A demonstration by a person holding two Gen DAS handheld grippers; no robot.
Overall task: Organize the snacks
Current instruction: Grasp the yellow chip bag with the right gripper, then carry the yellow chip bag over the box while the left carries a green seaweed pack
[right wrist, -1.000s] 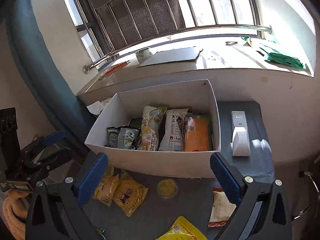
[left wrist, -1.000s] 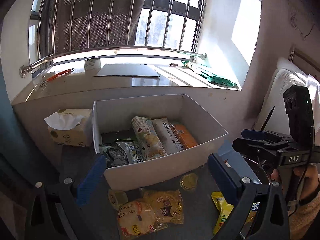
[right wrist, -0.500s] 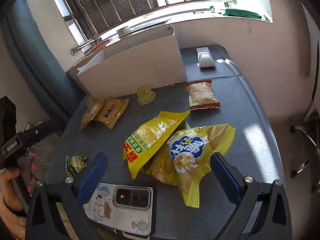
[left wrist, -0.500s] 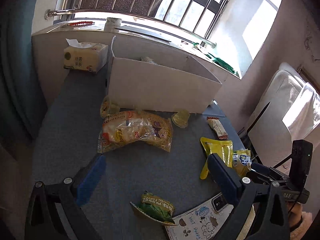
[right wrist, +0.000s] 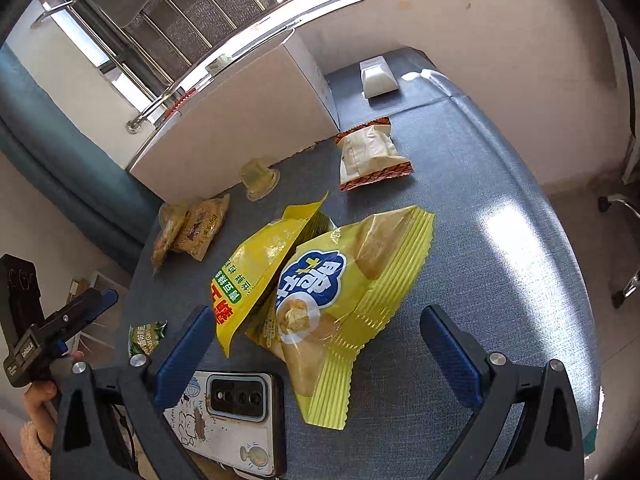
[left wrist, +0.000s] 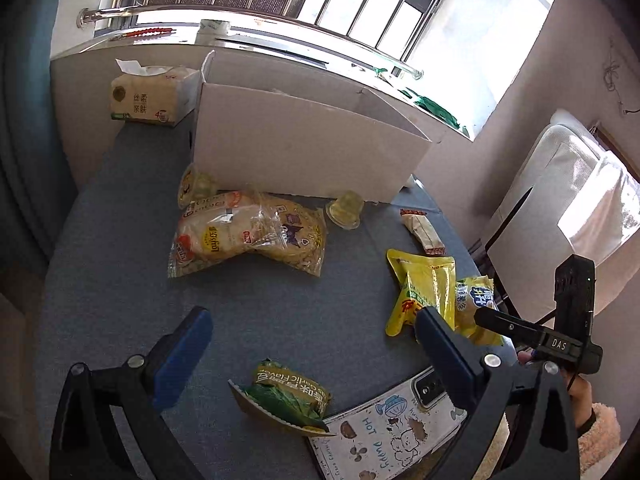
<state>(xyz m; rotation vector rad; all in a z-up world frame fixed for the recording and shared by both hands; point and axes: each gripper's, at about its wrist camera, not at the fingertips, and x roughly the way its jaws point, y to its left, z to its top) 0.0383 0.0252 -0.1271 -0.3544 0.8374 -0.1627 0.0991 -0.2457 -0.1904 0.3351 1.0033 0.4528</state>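
Note:
A white cardboard box (left wrist: 304, 148) stands at the far side of the blue-grey table; it also shows in the right wrist view (right wrist: 240, 120). My left gripper (left wrist: 308, 344) is open and empty above a small green snack packet (left wrist: 286, 398). My right gripper (right wrist: 320, 344) is open and empty over a yellow bag with a blue logo (right wrist: 340, 292), which lies on another yellow pouch (right wrist: 260, 268). Two clear bread packs (left wrist: 248, 236), a jelly cup (left wrist: 346, 210) and a cream wrapped bar (right wrist: 368, 152) lie loose near the box.
A tissue pack (left wrist: 150, 96) stands left of the box. A phone in a cartoon case (right wrist: 228, 412) lies at the table's near edge. A white device (right wrist: 378, 76) sits at the far right corner. A second jelly cup (left wrist: 196, 188) rests against the box.
Both grippers have pulled back from the box and dropped toward the near side of the table. The box's inside has gone out of view; both grippers stay open.

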